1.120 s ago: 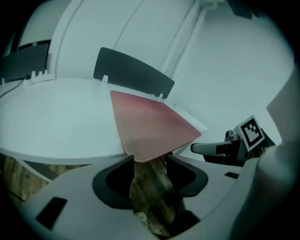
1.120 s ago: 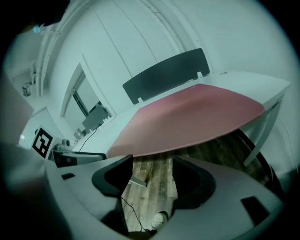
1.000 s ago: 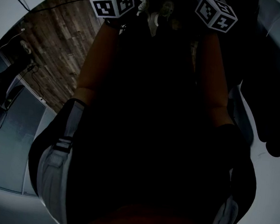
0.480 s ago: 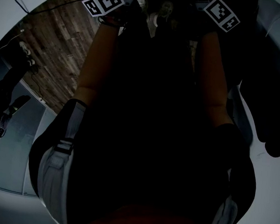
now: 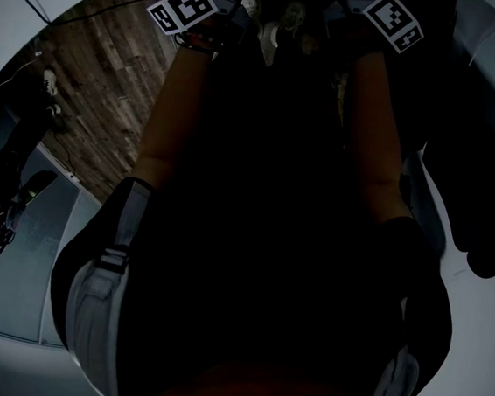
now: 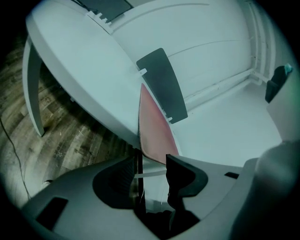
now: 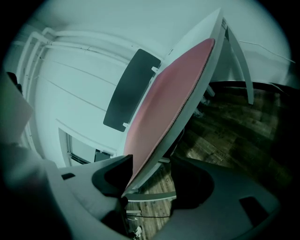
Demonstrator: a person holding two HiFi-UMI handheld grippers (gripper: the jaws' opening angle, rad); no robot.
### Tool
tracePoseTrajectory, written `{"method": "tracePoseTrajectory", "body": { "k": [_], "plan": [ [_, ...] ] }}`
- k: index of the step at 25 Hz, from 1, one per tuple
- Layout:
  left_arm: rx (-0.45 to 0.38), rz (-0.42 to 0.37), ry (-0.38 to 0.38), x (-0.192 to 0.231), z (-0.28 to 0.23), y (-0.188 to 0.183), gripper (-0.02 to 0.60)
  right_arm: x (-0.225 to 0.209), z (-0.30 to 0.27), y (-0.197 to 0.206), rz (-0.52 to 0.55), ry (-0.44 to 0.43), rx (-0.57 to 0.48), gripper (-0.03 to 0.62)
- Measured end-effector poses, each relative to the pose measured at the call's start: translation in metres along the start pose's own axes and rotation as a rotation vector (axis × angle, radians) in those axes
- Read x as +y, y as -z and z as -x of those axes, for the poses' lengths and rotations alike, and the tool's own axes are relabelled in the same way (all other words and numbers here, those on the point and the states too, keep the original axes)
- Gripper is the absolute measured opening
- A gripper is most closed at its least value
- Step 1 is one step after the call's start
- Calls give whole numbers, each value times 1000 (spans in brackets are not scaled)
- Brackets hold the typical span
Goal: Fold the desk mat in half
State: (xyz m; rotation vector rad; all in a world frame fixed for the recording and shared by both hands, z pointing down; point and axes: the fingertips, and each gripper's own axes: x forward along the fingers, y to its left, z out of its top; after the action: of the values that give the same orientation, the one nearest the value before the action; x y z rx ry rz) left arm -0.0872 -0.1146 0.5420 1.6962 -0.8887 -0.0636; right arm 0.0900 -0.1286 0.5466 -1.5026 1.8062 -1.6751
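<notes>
A pink desk mat [image 6: 154, 126] lies on a white table [image 6: 89, 70], reaching its near edge. My left gripper [image 6: 152, 161] stands open, its jaws either side of the mat's near corner and the table edge. In the right gripper view the same mat [image 7: 164, 98] runs along the table edge [image 7: 199, 89]. My right gripper [image 7: 150, 171] is open too, one jaw over the mat and one under the tabletop. The head view is dark and shows only the left marker cube [image 5: 184, 6] and the right marker cube [image 5: 393, 22] at the top; the mat is hidden there.
A dark grey panel [image 6: 161, 84] lies on the table beyond the mat. White table legs [image 6: 33, 89] stand on a wooden floor [image 5: 92, 88]. Another person's legs [image 5: 13, 168] are at the left of the head view. My own body fills its middle.
Both marker cubes have shifted a little outward and upward and turned since a second ago. The other person's legs at the left have moved.
</notes>
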Motion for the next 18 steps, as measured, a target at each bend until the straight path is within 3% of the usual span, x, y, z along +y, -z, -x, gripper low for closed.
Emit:
{"method": "tracePoseTrajectory", "body": {
  "k": [4,13,18],
  "plan": [
    [9,20,-12,5,-2,9,219,0,1,-5,-7,-5,0,255],
    [-30,20,24,-4,-15,-15,219,1,-2,-9,-29,-12,-8,255],
    [-20,9,24,-7,-19,-18,180,3,-5,-17,-64,-24,-35,253]
  ]
}}
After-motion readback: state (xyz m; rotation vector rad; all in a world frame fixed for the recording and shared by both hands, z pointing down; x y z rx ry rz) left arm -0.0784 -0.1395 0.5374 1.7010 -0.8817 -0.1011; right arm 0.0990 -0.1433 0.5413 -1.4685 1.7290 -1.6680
